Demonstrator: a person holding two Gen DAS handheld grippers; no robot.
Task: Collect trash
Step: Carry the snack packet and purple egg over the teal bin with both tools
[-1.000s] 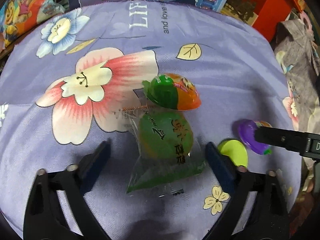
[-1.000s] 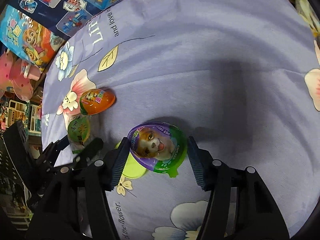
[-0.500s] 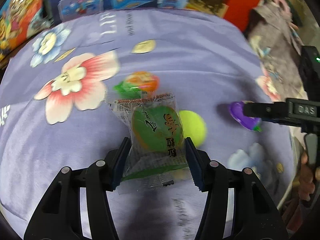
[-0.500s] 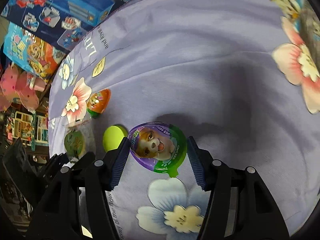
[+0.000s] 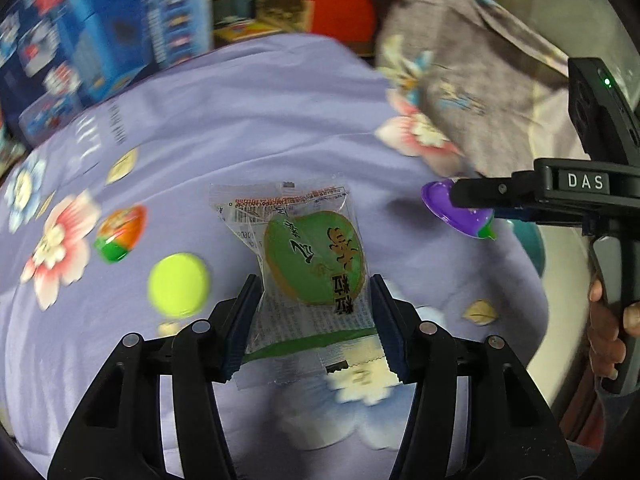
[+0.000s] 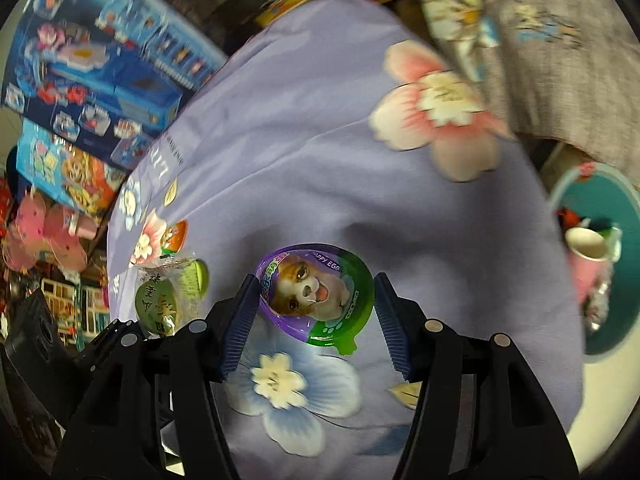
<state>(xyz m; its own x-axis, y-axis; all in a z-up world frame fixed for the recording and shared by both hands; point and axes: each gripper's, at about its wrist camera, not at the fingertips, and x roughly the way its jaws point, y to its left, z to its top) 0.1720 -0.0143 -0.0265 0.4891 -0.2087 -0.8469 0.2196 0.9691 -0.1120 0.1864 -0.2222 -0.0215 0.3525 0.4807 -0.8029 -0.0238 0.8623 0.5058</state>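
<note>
My left gripper [image 5: 314, 320] is shut on a clear packet with a green pastry [image 5: 312, 264] and holds it above the purple flowered cloth [image 5: 260, 120]. My right gripper [image 6: 314, 320] is shut on a purple and green toy egg with a dog picture [image 6: 316, 294]. The egg [image 5: 456, 212] also shows at the right of the left wrist view, in the right gripper's jaws. The packet [image 6: 160, 300] shows at the left of the right wrist view. An orange and green egg [image 5: 120, 232] and a yellow-green disc [image 5: 178, 284] lie on the cloth.
A teal bin [image 6: 616, 280] with a paper cup and other trash in it stands off the cloth's right edge. Blue toy boxes [image 5: 100, 40] stand behind the cloth. A grey flowered cloth [image 5: 480, 80] lies at the far right.
My left gripper closed on the pastry packet and lifted it. Both grippers have swung to the right with their loads; the teal bin has come into the right wrist view.
</note>
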